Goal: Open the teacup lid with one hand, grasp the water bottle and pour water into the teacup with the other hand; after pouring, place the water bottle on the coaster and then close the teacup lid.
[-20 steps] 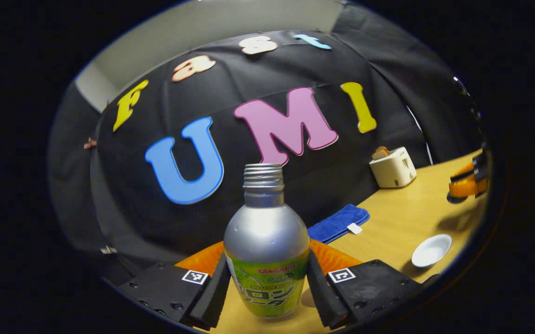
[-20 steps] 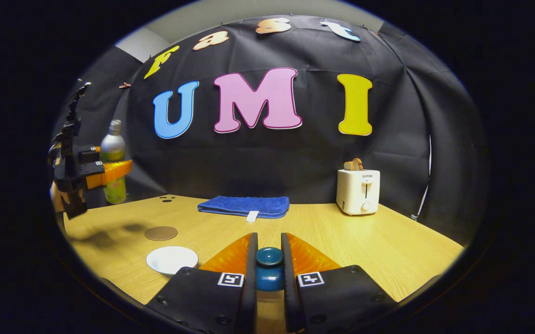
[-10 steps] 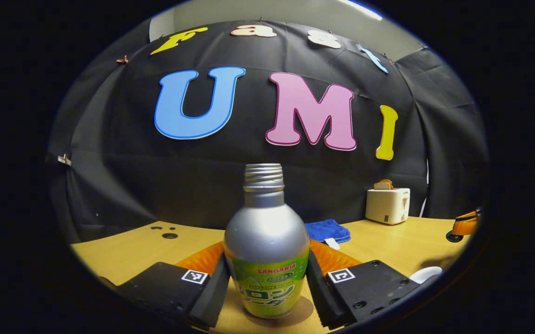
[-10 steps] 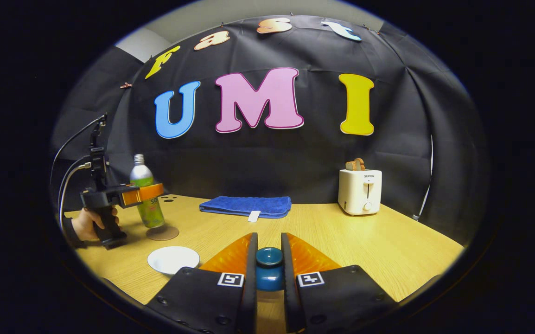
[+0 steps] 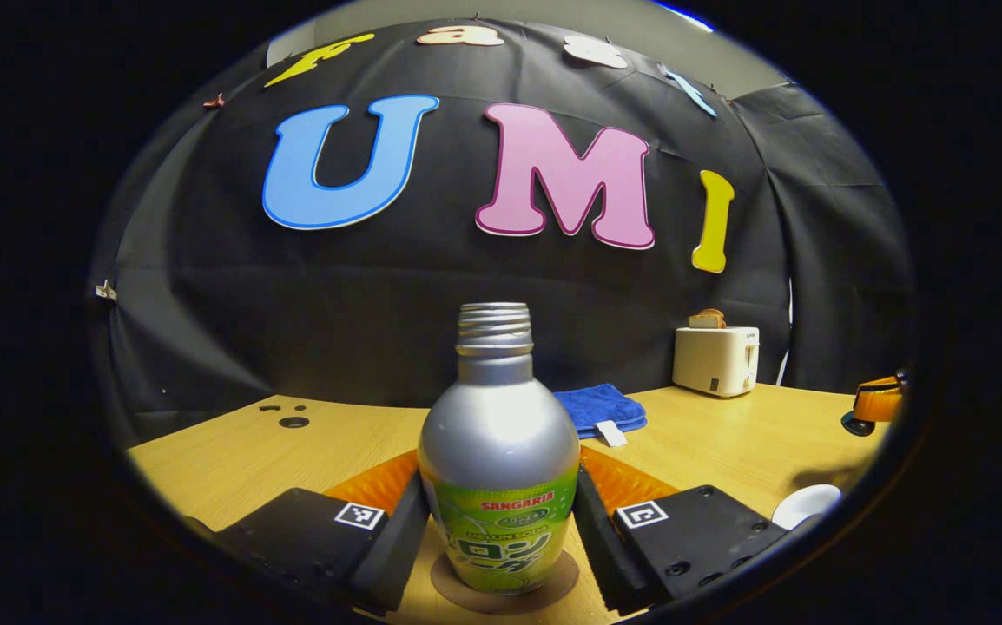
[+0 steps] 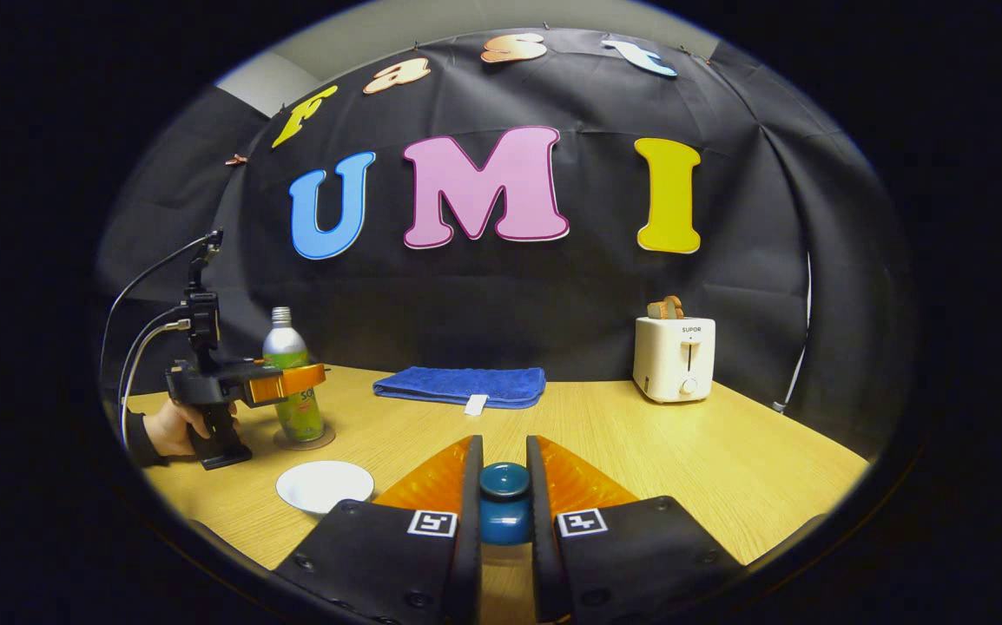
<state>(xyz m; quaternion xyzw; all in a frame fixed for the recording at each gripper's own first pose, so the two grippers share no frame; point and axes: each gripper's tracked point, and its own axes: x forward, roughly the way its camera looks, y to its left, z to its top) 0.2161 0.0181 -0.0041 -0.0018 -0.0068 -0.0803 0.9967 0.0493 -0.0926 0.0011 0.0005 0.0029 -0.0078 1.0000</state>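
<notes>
A silver bottle with a green label (image 5: pixel 498 451) stands upright and uncapped on the round brown coaster (image 5: pixel 470 592). My left gripper (image 5: pixel 501 486) is shut on its body, one pad on each side. In the right gripper view the same bottle (image 6: pixel 290 369) and coaster (image 6: pixel 324 439) are at the far left, with the left gripper (image 6: pixel 297 382) around the bottle. My right gripper (image 6: pixel 504 453) is shut on the dark blue lid (image 6: pixel 504 503), held above the table. The white teacup (image 6: pixel 323 484) sits open near the front left, also seen as the cup (image 5: pixel 805 505) low right.
A white toaster (image 6: pixel 673 358) with bread stands at the back right. A folded blue towel (image 6: pixel 458 384) lies along the back of the wooden table (image 6: pixel 727 460). A hand (image 6: pixel 167 430) holds the left gripper's handle. The right gripper (image 5: pixel 874 404) shows far right.
The left gripper came down and levelled, bringing the bottle from above the table onto the coaster. The right gripper stayed still with the lid.
</notes>
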